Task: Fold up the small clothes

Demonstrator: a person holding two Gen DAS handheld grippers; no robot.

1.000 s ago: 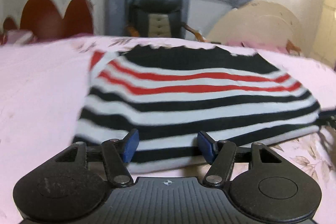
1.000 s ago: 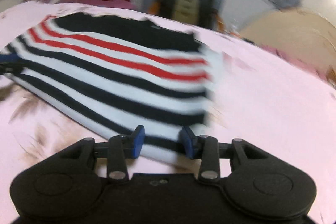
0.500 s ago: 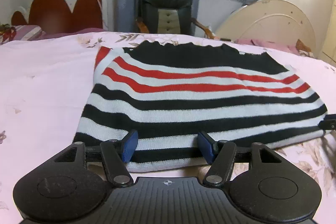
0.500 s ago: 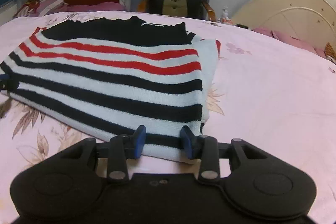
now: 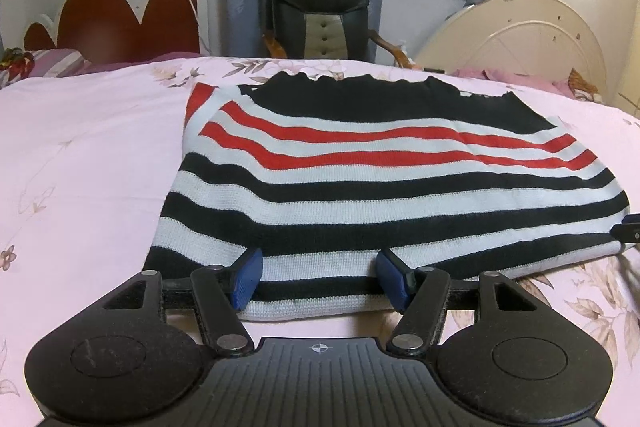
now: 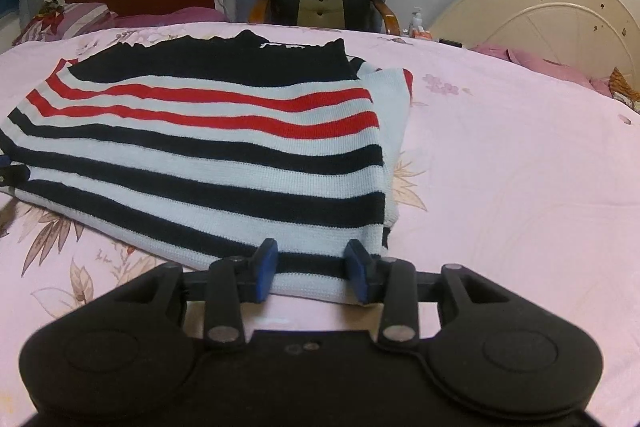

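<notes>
Left wrist view: the folded black, white and red striped knit sweater (image 5: 384, 187) lies flat on the pink floral bedspread (image 5: 80, 163). The left gripper (image 5: 320, 279) stands wide open at its near hem, holding nothing.

Right wrist view: the right gripper (image 6: 311, 275), moderately open and empty, straddles the sweater's (image 6: 208, 155) near right corner.

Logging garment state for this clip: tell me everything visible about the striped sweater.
The sweater is a knit with black and white stripes, two red stripes higher up and a solid black band at the far edge. It lies flat and folded on the pink floral bedsheet, a layer showing along one side. Its near hem sits between the open fingers of the left claw and the right claw, one near each corner.
</notes>
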